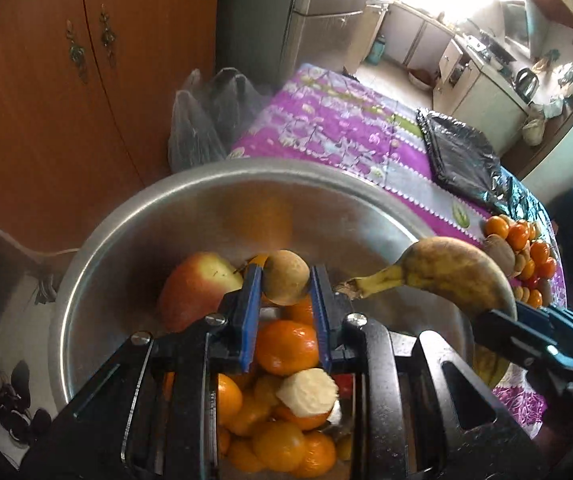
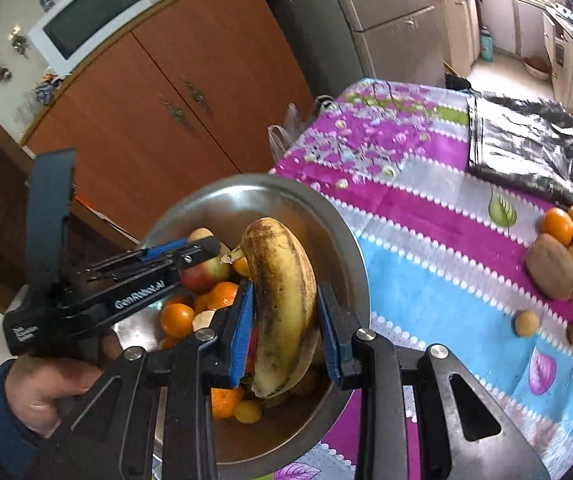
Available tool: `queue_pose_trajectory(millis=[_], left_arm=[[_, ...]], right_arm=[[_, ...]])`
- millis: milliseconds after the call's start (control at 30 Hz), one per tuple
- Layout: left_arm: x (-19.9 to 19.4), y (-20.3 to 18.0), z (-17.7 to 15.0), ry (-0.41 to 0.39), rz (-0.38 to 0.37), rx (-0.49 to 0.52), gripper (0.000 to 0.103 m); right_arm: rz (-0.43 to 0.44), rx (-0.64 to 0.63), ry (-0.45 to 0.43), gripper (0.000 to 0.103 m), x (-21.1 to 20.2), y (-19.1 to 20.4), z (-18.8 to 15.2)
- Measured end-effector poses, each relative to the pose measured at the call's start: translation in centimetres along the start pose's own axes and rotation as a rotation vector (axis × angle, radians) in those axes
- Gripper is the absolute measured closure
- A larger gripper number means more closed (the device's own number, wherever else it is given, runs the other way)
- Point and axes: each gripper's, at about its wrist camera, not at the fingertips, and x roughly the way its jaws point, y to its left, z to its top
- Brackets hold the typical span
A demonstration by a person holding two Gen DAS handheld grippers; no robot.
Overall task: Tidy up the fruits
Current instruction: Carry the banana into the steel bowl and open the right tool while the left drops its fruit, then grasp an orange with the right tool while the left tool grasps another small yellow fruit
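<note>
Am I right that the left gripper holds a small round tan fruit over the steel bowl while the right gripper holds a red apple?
Not quite. The right gripper holds a brown-speckled yellow banana, not an apple; the right wrist view shows it between the blue pads. The red apple lies in the steel bowl. The left gripper does hold the small round tan fruit over the bowl.

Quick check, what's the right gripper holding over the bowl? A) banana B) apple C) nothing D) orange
A: the right gripper has its blue pads either side of a spotted banana above the metal bowl; the left gripper holds a small tan round fruit.
</note>
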Motion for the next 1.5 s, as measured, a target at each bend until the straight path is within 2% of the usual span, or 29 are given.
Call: queue_pose_trajectory(millis=[400,600,733,767,833,867,900,1033,1133,1233,1367,1433,1500], left_arm=[[1.3,0.7,0.1,0.040,-0.007,0.038,0.078],[1.7,0.6,0.1,0.059,0.004,0.041,0.078],[1.7,0.5,0.0,0.069,0.008,0.039,0.076],[1.7,0.5,0.1,0.069,0.010,0.037,0.072],[1.6,0.5,0.0,0.065,0.022,0.028,0.058],[1.5,0.5,0.0,0.063,0.026,0.023,0.046],[1.3,0.5,0.0,0.061,0.028,0.020,0.038],[0.0,-0.1,0.5,0.041,0.032,0.013,0.037],[-2.1,-1.3,1.3,-0.011,0.008,0.017,0.037],[-4.7,-4.2,2.0,-0.074,-0.044,0.057,0.037],[-6.6,-9.8,2.2,-0.121,-0.138,0.133,0.036],[-6.9,-12.8,2.0,-0.122,-0.185,0.180,0.036],[-6.5,-15.9,1.6,-0.107,-0.223,0.233,0.035]], right_arm=[[-0.041,0.039,0.033,0.069,1.4,-0.4,-0.7],[-0.029,0.032,0.047,0.069,1.6,-0.4,-0.8],[-0.019,0.022,0.052,0.064,1.4,-0.3,-0.8],[-0.005,0.017,0.047,0.064,1.1,-0.2,-0.8],[-0.001,-0.006,0.035,0.049,0.5,0.2,-0.7],[-0.003,-0.018,0.021,0.047,-0.1,0.5,-0.6],[-0.006,-0.024,0.011,0.047,-0.7,0.6,-0.6],[-0.018,-0.059,-0.104,0.047,-7.0,0.3,-0.4],[-0.054,-0.029,-0.170,0.047,-12.2,-2.9,-1.7],[-0.173,0.036,-0.177,0.047,-15.7,-8.7,-4.3],[-0.329,0.148,-0.102,0.051,-16.1,-17.6,-8.1],[-0.367,0.167,-0.067,0.060,-15.3,-20.6,-9.1],[-0.382,0.174,-0.043,0.063,-14.3,-22.7,-9.4]])
